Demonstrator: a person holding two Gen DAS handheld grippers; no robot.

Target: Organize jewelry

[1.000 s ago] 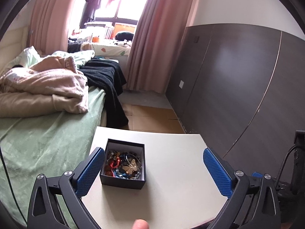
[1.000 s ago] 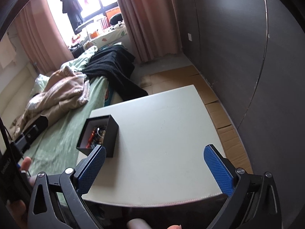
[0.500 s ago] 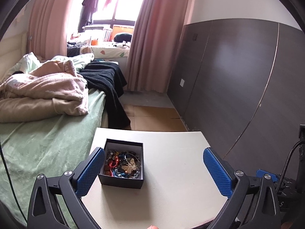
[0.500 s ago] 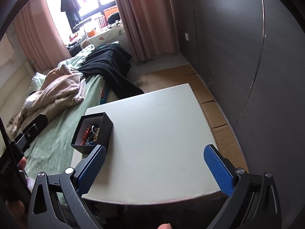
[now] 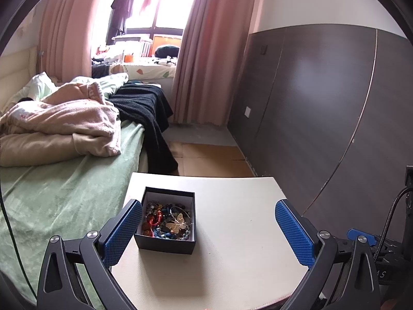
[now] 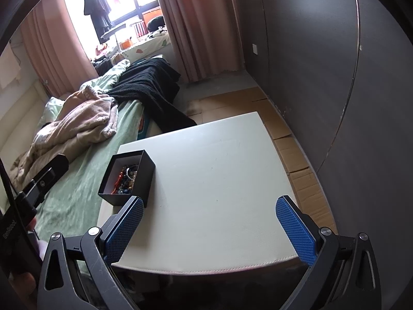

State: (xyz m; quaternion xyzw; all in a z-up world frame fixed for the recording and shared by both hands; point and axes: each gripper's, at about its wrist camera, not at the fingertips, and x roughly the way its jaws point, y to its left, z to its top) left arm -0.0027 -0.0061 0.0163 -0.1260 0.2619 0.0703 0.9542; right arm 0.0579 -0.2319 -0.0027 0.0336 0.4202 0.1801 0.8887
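Jewelry box [image 5: 166, 223] hugs the table's [image 5: 240, 245] left edge; left gripper [image 5: 209, 228] and right gripper [image 6: 210, 226] gape wide.

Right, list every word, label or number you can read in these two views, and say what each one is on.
"S": last letter of white print on the dark device at the lower right of the left wrist view; the rest is hidden.
White lettering, sideways, on the black device at the left edge of the right wrist view: too blurred to read.
Black jewelry box: no print shows.
White table: none.
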